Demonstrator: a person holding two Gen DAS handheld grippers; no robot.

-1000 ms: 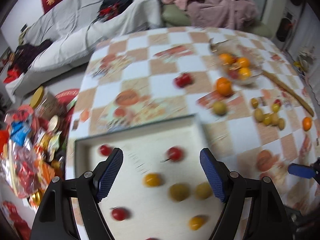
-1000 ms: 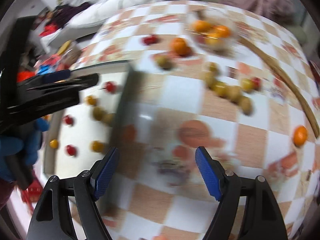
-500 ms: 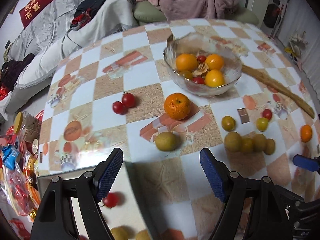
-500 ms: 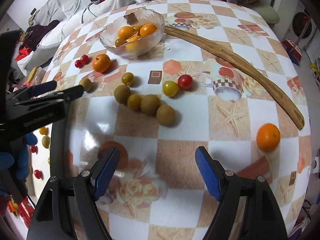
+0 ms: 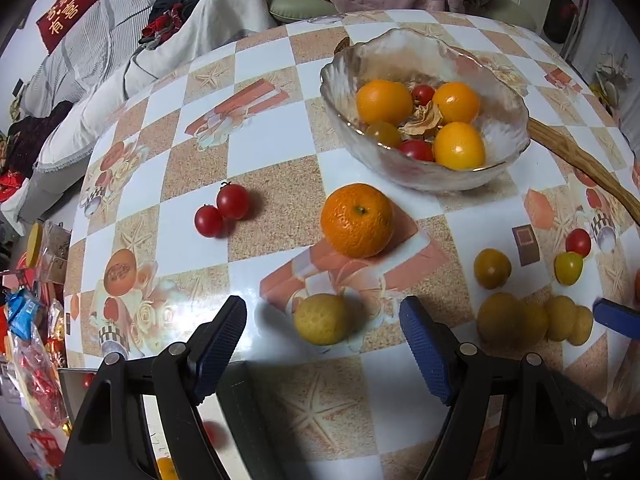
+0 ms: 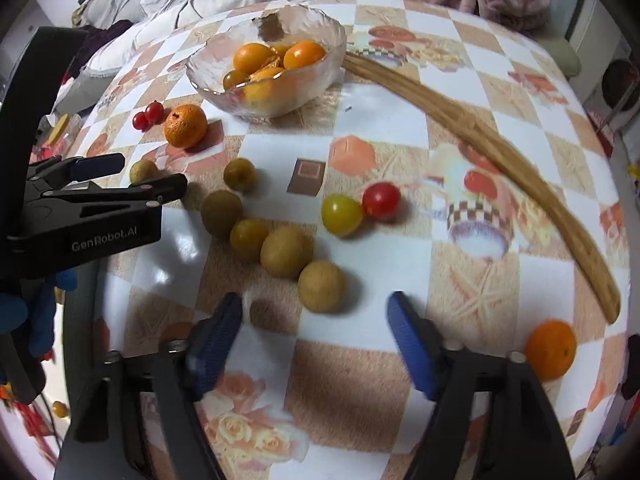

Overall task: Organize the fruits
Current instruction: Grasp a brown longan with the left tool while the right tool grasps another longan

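Fruits lie loose across the checkered surface (image 5: 280,152), well spread, with others in a glass bowl (image 5: 424,172) at its far side. A tray (image 5: 240,400) sits at the near left edge; only its corner shows, with a small red fruit or two and an orange one dimly visible inside it. The bowl holds three oranges, a yellowish tomato, two red ones and a dry leafy scrap.

Loose on the cloth are a mandarin (image 5: 357,220) just in front of the bowl, a second mandarin (image 6: 551,350) far right, a row of brown-yellow round fruits (image 6: 286,252), two red tomatoes (image 5: 222,212) touching each other, and a yellow and red pair (image 6: 360,206).

The step in hand looks like a two-handed pick. The left claw (image 5: 322,332) stands wide and empty, pointing down over a yellow fruit (image 5: 321,319) that sits between its fingers, untouched. The right claw (image 6: 314,332) is also empty; its jaws have just been closing somewhat, with the nearest brown fruit (image 6: 322,286) just ahead of them, not yet gripped.

Next, each claw probably needs to drop lower, straddle its fruit and close gently; round fruits may roll away.
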